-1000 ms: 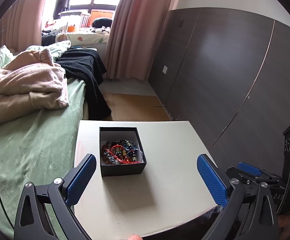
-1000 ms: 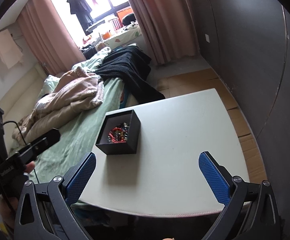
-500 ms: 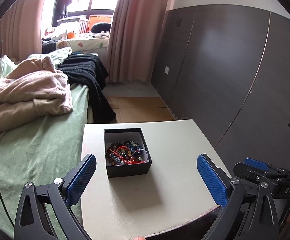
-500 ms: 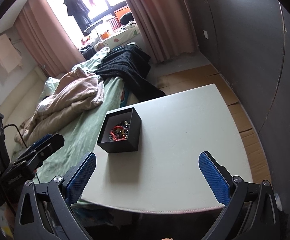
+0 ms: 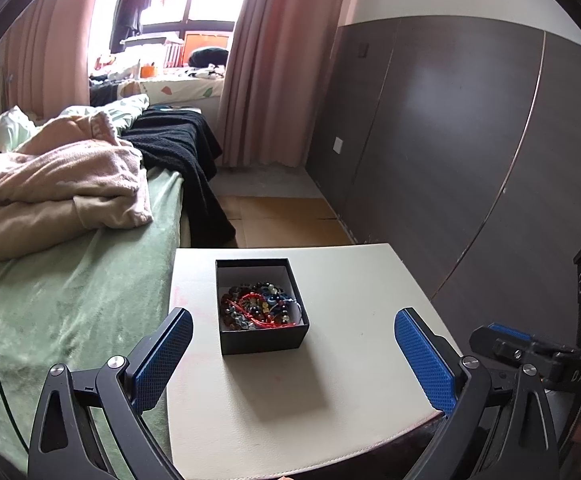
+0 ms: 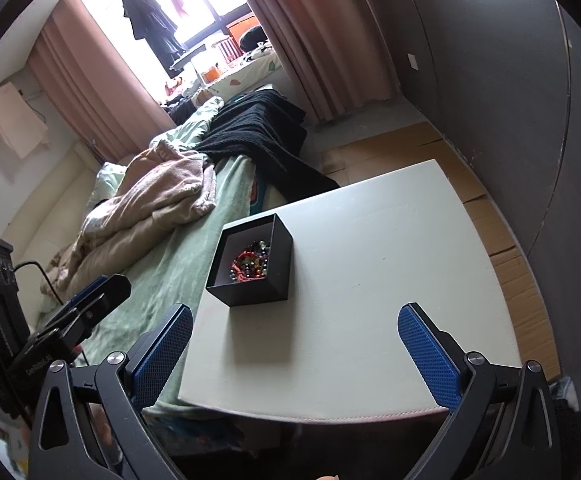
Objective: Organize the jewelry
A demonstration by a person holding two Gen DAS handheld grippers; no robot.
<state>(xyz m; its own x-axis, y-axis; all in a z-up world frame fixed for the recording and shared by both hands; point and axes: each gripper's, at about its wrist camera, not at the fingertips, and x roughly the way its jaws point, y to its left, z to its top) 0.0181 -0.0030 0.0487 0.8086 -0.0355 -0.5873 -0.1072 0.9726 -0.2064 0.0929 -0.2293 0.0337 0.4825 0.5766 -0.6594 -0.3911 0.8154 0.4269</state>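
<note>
**Both claws wide open, box of beads waiting on the bench**

Since a second ago my left claw has drifted so the black box now sits further right and nearer the middle of its view, and more of the far floor shows beyond the bench.

Left wrist view: my left claw [image 5: 292, 354] is spread wide and holds nothing; its blue pads [image 5: 162, 358] hover over the near part of the white bench [image 5: 350, 380]. The black box [image 5: 260, 306] stands open on the bench, towards its left side, between and a little beyond my pads, touching neither. Inside lies a tangle of jewelry [image 5: 259, 307]: dark and coloured beads with red cord. Left of the bench is a bed [image 5: 70, 300] with a green cover, a pink blanket [image 5: 54, 184] and a black cloth [image 5: 178, 152]. My right claw [image 5: 506, 338] shows at the right edge, off the bench.

Right wrist view: my right claw [image 6: 294, 354] is likewise wide open and empty, its pads [image 6: 428, 360] above the near edge of the bench [image 6: 390, 272]. The box [image 6: 252, 266] sits near the bench's left edge, turned corner-on, with the jewelry [image 6: 252, 262] heaped inside. My left claw [image 6: 90, 304] reaches in from the left, over the bed [image 6: 162, 264]; from here I cannot tell its opening.
</note>
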